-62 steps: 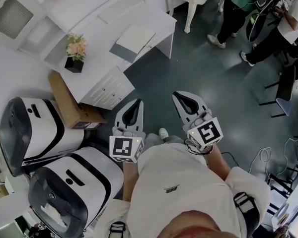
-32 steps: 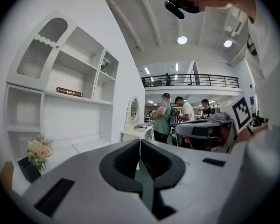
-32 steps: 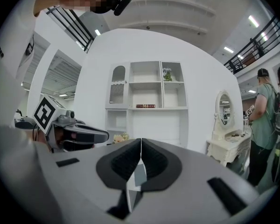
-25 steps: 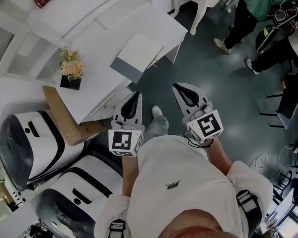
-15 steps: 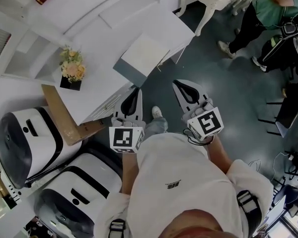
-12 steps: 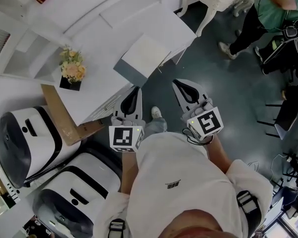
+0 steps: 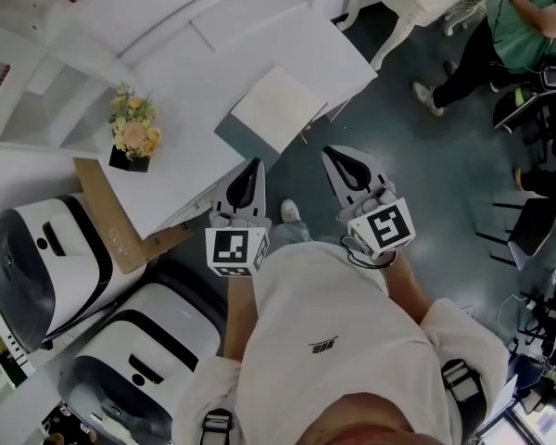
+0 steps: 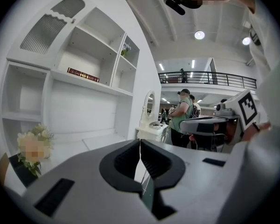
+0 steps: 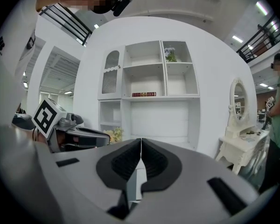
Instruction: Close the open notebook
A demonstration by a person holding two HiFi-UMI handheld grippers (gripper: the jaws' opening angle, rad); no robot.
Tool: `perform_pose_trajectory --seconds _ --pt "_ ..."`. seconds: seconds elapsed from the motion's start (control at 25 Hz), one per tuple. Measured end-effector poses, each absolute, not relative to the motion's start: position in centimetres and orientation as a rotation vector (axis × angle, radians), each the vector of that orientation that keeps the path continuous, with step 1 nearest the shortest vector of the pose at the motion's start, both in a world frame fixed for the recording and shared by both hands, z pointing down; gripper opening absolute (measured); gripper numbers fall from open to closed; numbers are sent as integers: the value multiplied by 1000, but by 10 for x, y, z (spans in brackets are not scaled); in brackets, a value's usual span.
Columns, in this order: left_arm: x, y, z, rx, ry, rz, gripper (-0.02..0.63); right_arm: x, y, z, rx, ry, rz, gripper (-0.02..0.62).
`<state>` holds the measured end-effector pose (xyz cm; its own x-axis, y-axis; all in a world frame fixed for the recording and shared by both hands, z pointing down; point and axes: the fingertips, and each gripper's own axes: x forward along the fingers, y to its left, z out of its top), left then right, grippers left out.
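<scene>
My left gripper [image 7: 247, 176] and right gripper [image 7: 347, 165], both pressed together and empty, might shove the notebook [image 7: 280, 108] off the desk [image 7: 195, 82] if I reach carelessly.

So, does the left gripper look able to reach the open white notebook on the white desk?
Probably yes: the left gripper, shut and empty, points toward the open white notebook at the white desk's near corner, with nothing between them.
</scene>
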<state>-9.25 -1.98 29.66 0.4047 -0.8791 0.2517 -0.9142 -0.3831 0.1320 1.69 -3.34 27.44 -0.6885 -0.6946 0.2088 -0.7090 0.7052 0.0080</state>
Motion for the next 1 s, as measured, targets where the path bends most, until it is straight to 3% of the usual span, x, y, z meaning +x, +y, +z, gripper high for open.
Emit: perform_pose_trajectory --seconds 1.0 --pt "-111 -46 393 2176 -1636 226 0 -20 -74 362 885 -2685 244 -3"
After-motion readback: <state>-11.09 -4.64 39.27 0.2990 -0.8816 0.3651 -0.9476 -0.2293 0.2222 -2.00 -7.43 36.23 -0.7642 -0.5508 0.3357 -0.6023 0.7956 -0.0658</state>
